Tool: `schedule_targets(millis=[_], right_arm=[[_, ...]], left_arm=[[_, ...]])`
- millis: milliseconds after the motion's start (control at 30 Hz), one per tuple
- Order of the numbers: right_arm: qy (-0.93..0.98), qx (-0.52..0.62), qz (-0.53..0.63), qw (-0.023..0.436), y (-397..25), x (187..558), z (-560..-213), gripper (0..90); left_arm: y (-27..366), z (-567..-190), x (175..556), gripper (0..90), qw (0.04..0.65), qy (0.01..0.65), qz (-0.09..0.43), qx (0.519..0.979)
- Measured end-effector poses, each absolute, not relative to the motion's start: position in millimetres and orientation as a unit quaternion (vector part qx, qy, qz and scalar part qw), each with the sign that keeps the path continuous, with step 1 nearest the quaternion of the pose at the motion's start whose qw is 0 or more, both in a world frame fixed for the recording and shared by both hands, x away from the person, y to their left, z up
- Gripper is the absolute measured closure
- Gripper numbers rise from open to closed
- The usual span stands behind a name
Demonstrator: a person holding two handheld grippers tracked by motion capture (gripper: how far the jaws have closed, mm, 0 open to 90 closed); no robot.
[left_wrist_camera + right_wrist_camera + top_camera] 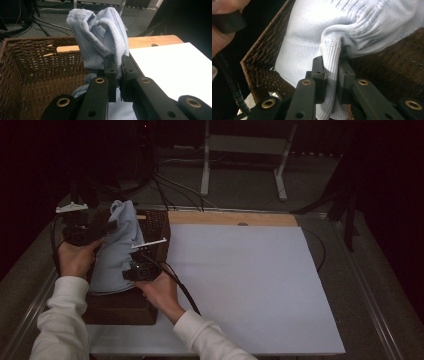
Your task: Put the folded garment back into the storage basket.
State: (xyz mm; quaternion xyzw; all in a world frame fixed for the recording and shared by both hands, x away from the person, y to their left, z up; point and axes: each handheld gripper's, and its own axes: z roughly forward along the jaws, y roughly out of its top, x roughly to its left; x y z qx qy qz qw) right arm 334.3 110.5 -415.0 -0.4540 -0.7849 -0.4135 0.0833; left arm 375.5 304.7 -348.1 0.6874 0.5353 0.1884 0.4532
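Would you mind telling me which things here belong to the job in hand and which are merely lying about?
In the job:
light blue garment
wicker basket
left gripper
right gripper
white sheet, probably

Lying about:
floor cables
white frame
wooden board

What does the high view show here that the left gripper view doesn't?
High view: both hands, the left gripper, the right gripper and the whole white sheet. Left gripper view: a close look at ribbed fabric pinched between its jaws, and the basket's inner weave. Shared: the light blue garment lifted above the wicker basket, beside the wooden board.
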Motion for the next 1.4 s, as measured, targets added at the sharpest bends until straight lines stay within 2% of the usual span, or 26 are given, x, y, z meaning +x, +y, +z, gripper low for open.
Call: schedule_targets(millis=[667, 700, 733, 767, 800, 833, 900, 967, 1033, 1133, 1400], right_arm=[[-0.794, -0.440, -0.409, 0.090, 122, 328, -417, 79.0], [-0.799, -0.432, -0.407, 0.093, 124, 328, -417, 75.9], [-0.799, -0.432, -0.407, 0.093, 124, 328, -417, 75.9], [-0.796, -0.429, -0.417, 0.094, 125, 328, -417, 49.8], [-0.790, -0.425, -0.432, 0.099, 125, 329, -418, 36.8], [-0.790, -0.425, -0.432, 0.099, 125, 329, -418, 36.8], [-0.784, -0.431, -0.434, 0.100, 123, 329, -417, 29.7], [-0.778, -0.430, -0.448, 0.097, 120, 329, -415, 21.2], [-0.779, -0.425, -0.451, 0.093, 118, 331, -414, 18.2], [-0.788, -0.414, -0.448, 0.086, 116, 331, -415, 15.0], [-0.794, -0.404, -0.448, 0.075, 115, 330, -416, 11.8]], left_arm=[[306, -354, 376, 86.0, 0.444, 0.540, 0.185, 0.690], [306, -355, 377, 82.3, 0.441, 0.542, 0.186, 0.691], [306, -356, 377, 82.3, 0.439, 0.545, 0.187, 0.690], [306, -357, 379, 58.6, 0.437, 0.554, 0.184, 0.684], [307, -358, 380, 49.0, 0.441, 0.562, 0.178, 0.677], [307, -360, 381, 49.0, 0.445, 0.566, 0.173, 0.671], [306, -361, 381, 32.9, 0.441, 0.571, 0.182, 0.668], [306, -362, 381, 24.5, 0.439, 0.575, 0.185, 0.665], [306, -362, 381, 17.7, 0.436, 0.579, 0.190, 0.663], [306, -361, 381, 11.7, 0.436, 0.583, 0.193, 0.658], [304, -361, 380, 2.4, 0.440, 0.572, 0.190, 0.665]])
